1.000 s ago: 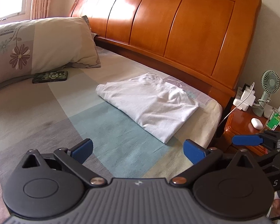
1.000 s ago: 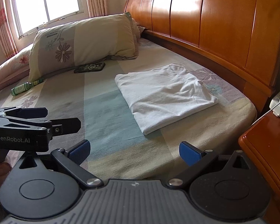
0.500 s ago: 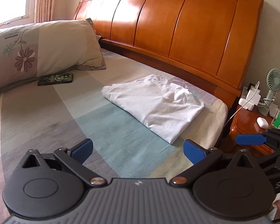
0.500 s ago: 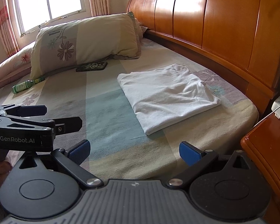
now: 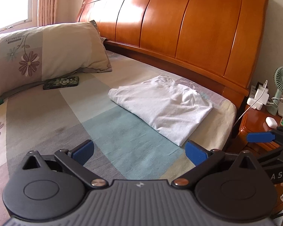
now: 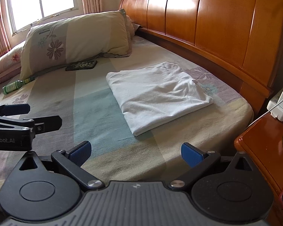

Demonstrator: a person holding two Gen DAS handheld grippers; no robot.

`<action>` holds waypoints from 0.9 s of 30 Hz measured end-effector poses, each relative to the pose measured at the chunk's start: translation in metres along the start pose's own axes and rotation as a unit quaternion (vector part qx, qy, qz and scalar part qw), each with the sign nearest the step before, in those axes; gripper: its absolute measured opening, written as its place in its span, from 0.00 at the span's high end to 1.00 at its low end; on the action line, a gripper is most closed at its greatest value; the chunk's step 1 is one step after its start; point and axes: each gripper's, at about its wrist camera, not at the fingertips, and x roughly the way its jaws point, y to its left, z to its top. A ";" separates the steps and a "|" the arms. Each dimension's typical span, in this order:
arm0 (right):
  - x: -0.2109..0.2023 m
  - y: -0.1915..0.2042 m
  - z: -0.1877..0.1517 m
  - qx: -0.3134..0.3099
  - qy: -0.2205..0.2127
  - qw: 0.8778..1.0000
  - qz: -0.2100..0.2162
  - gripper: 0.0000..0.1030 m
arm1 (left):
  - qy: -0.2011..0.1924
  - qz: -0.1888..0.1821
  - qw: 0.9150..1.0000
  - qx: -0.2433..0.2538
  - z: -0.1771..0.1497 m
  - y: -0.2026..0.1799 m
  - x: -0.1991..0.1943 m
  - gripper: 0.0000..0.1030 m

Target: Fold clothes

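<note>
Both views slightly shifted rightward.

We see a plain white shirt point(image 6: 158, 96) on a bed point(image 6: 96, 113) striped in teal, grey and cream, a cream pillow point(image 6: 79, 43) printed with purple flowers, an orange-brown headboard point(image 5: 179, 28), and blue-tipped black tongs point(image 5: 139, 151).

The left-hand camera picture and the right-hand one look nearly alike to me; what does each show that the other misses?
Only the left wrist view shows the small green fan on the nightstand. Only the right wrist view shows the whole window and the full green bottle on the bed. Both show the folded white shirt, the pillow, the phone, the headboard, and both grippers, left and right, open and empty.
</note>
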 end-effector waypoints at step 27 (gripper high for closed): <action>0.005 -0.003 0.004 0.005 -0.001 1.000 0.007 0.00 | 0.016 0.001 1.000 0.002 -0.003 0.000 0.005 0.01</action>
